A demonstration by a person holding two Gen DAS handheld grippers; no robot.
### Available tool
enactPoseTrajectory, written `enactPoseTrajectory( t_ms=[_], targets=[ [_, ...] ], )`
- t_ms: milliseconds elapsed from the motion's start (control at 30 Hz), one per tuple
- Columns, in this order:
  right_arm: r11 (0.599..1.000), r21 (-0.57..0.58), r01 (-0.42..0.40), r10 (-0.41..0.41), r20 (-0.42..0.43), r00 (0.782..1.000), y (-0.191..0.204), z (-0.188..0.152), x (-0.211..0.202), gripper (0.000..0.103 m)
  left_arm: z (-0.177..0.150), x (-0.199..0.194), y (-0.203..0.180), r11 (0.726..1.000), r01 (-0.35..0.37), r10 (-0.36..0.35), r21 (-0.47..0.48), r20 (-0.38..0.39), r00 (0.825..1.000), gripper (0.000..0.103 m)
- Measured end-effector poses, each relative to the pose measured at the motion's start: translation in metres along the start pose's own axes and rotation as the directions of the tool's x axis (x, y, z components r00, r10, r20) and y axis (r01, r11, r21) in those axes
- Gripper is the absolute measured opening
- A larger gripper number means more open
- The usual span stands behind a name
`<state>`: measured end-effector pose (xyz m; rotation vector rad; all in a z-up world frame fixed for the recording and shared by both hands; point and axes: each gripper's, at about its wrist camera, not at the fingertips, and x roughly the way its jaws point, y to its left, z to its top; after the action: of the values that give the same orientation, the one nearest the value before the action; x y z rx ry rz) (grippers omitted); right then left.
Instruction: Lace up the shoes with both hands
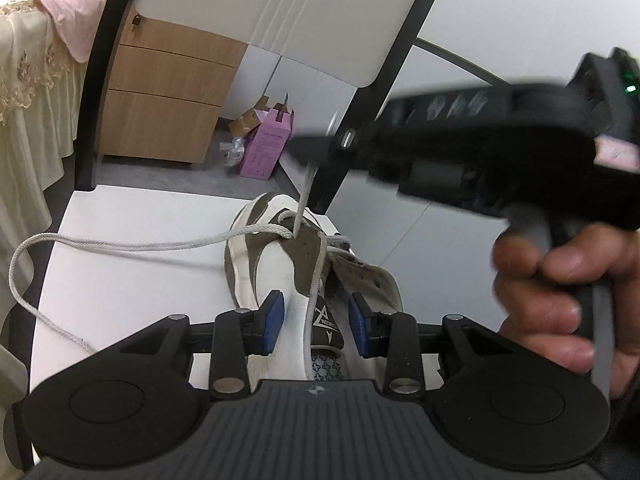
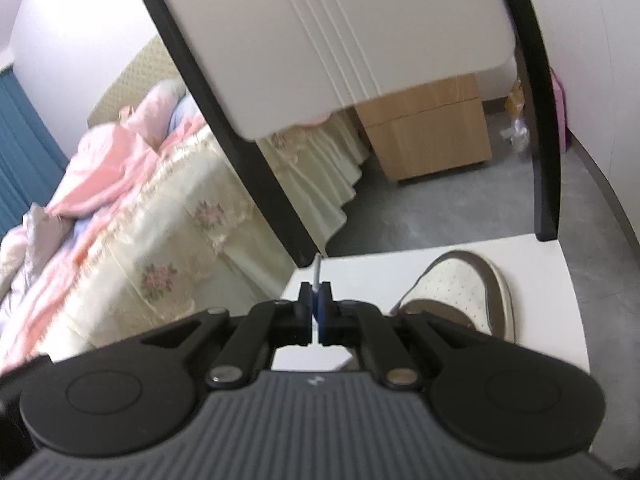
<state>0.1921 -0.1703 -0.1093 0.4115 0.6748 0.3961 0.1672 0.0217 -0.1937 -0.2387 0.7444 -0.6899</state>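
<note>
A white and olive-brown sneaker (image 1: 272,264) lies on a small white table (image 1: 120,280), toe away from me. My left gripper (image 1: 316,320) is open, its blue pads either side of the shoe's collar and tongue. One loose white lace end (image 1: 100,244) trails left across the table. The other lace end (image 1: 305,188) rises taut from an upper eyelet to my right gripper (image 1: 310,150), blurred above the shoe and held by a hand (image 1: 560,292). In the right wrist view my right gripper (image 2: 317,300) is shut on the lace tip (image 2: 317,270); the sneaker's toe (image 2: 460,292) lies to its right.
A white desk (image 1: 312,20) on black legs (image 1: 404,68) stands over the table. Behind are a wooden drawer unit (image 1: 168,96), a pink box (image 1: 266,146) and clutter on the grey floor. A bed with pink and cream covers (image 2: 120,208) lies to the left.
</note>
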Motion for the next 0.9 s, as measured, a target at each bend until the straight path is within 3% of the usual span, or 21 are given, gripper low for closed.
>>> enactPoseTrajectory(
  t_ms=[333,467,633,900],
  targets=[
    [0.986,-0.155,-0.063,0.089,0.166,0.982,0.066,0.048,-0.047,0.003,-0.005,0.012,0.000,0.997,-0.076,0.075,-0.019,-0.055,0.996,0.038],
    [0.979,-0.184,-0.089,0.129,0.218,0.967,0.090,0.075,-0.065,0.003,-0.010,0.019,-0.003,0.994,-0.107,0.107,0.005,-0.088,0.990,0.038],
    [0.963,-0.248,-0.101,0.171,0.279,0.945,0.119,0.109,-0.086,0.003,-0.009,0.022,-0.006,0.995,-0.095,0.094,-0.006,-0.090,0.991,0.038],
    [0.913,-0.389,-0.120,0.263,0.339,0.903,0.171,0.151,-0.111,0.003,-0.009,0.026,-0.006,0.995,-0.102,0.103,0.017,-0.096,0.990,0.038]
  ],
)
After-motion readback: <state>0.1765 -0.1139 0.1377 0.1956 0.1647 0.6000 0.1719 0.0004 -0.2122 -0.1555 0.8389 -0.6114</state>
